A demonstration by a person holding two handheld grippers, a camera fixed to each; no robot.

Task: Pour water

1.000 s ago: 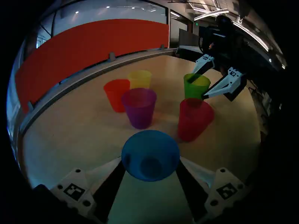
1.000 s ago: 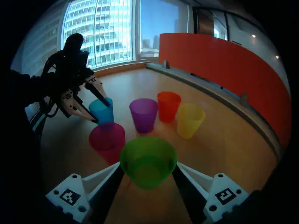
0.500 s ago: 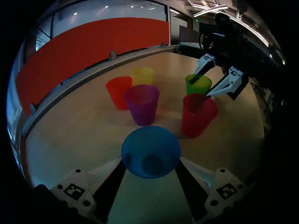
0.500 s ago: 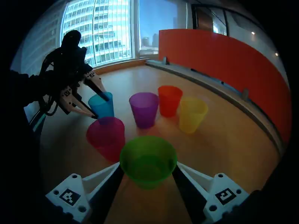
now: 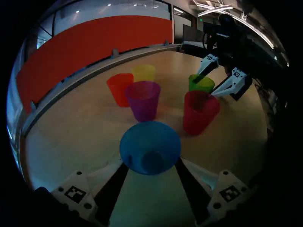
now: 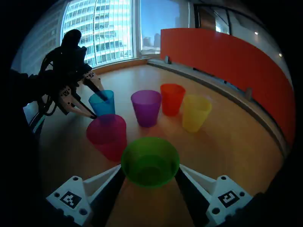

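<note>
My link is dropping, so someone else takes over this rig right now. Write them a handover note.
Left gripper: jaws closed on the blue cup, held upright.
Right gripper: jaws closed on the green cup, held upright.
On the wooden table: the red cup stands close to both held cups; the purple cup, orange cup and yellow cup stand to one side of it.
Done: both cups are grasped. I cannot tell whether either holds water.
Left: the pour itself; no cup is tilted yet.
</note>
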